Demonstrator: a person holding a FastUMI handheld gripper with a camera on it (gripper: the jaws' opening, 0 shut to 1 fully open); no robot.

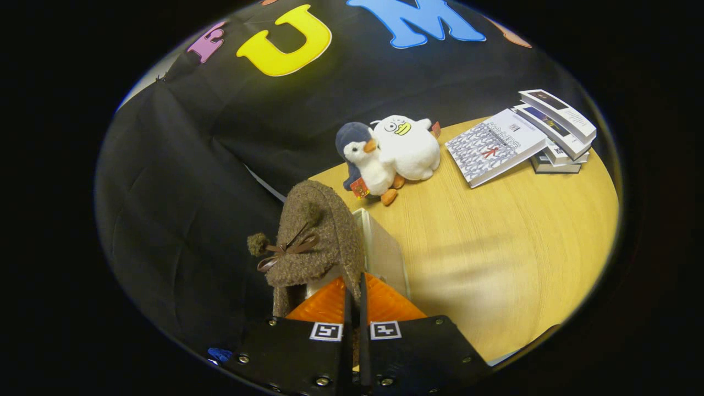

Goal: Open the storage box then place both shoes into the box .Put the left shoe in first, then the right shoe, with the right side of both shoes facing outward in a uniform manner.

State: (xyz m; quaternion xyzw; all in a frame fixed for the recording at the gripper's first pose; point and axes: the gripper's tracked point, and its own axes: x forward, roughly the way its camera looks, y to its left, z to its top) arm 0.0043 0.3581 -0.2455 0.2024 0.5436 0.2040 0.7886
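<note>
A brown fuzzy shoe (313, 236) with a dark bow and small pom-poms hangs just ahead of my fingers, its toe pointing away from me and its pale inner lining showing near the fingertips. My gripper (355, 283) is shut on the shoe's rim, with the two fingers almost touching. Right behind the shoe stands a whitish panel of the storage box (385, 253), upright on the wooden table (495, 258). The rest of the box is hidden by the shoe and the fingers.
Beyond the shoe, two plush toys lean together: a blue-and-white penguin (366, 159) and a white duck (410, 146). Several books (555, 129) lie stacked and fanned further off. The black cloth wall (181, 181) hangs close beside the shoe.
</note>
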